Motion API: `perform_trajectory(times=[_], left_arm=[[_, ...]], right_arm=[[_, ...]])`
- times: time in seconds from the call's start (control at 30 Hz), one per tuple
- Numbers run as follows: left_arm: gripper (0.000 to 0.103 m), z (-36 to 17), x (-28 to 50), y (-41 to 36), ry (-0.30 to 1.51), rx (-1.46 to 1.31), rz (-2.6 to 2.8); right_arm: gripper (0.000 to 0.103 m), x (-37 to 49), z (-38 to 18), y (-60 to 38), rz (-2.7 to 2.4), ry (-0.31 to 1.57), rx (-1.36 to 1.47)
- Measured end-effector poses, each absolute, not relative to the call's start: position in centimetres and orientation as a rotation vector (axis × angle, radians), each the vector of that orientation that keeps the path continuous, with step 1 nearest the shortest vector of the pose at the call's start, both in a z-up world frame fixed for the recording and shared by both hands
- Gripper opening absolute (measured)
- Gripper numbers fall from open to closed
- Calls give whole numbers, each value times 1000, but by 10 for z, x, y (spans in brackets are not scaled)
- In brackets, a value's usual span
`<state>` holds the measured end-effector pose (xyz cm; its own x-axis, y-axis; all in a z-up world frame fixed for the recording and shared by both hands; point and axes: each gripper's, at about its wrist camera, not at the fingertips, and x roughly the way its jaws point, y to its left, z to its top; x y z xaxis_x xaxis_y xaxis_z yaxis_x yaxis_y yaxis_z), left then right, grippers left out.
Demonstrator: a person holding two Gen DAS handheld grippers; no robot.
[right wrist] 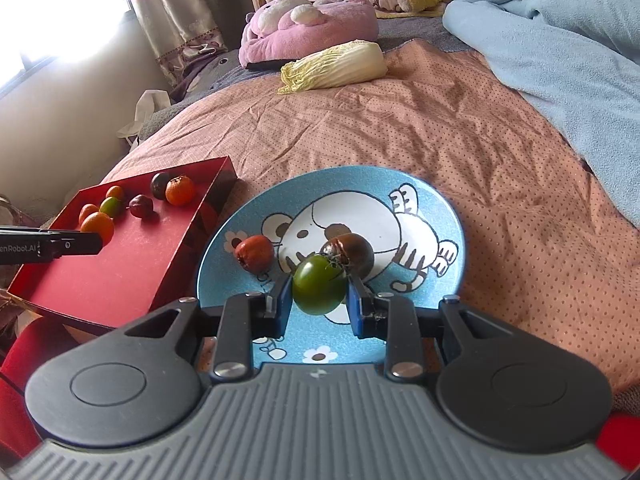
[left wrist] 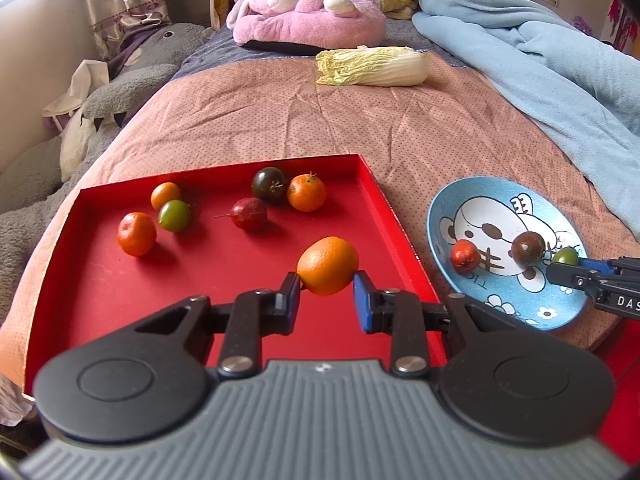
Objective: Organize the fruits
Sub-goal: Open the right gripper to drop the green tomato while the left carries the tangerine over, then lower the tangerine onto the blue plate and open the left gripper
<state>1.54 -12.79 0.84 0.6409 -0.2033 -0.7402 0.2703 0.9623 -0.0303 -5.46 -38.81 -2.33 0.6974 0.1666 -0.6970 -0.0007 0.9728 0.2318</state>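
My left gripper (left wrist: 327, 285) is shut on an orange tangerine (left wrist: 328, 265) over the red tray (left wrist: 92, 280). The tray holds more tangerines (left wrist: 306, 192), a green tomato (left wrist: 174, 215), a dark tomato (left wrist: 270, 184) and a dark red fruit (left wrist: 249, 213). My right gripper (right wrist: 319, 294) is shut on a green tomato (right wrist: 319, 289) over the blue cartoon plate (right wrist: 420, 200). The plate holds a dark tomato (right wrist: 352, 254) and a red fruit (right wrist: 254, 253). The right gripper's fingers also show in the left wrist view (left wrist: 564, 274).
The tray and plate rest on a pink dotted bedspread (left wrist: 280, 112). A napa cabbage (left wrist: 372, 66) lies farther back. A light blue blanket (left wrist: 540, 64) is bunched at the right. Plush toys (left wrist: 304, 12) sit at the head of the bed and along the left edge.
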Motion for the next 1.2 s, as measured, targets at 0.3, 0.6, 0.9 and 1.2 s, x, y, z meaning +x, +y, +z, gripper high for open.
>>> perform_trajectory(times=[0.3,0.6,0.9,1.2], left_arm=[[32,11,11,-161,826,122,-340],[32,9,14,-190,825,131,-394],[32,6,21,-221,819,149,-436],[32,0,37,-258,816,161,-484]], right_arm=[[33,-49,-39,-393,54,816,188],[65,-52,-27,-397,67,775,200],[75,-81,3,-396,93,719,213],[80,-102,18,-388,127,727,222]])
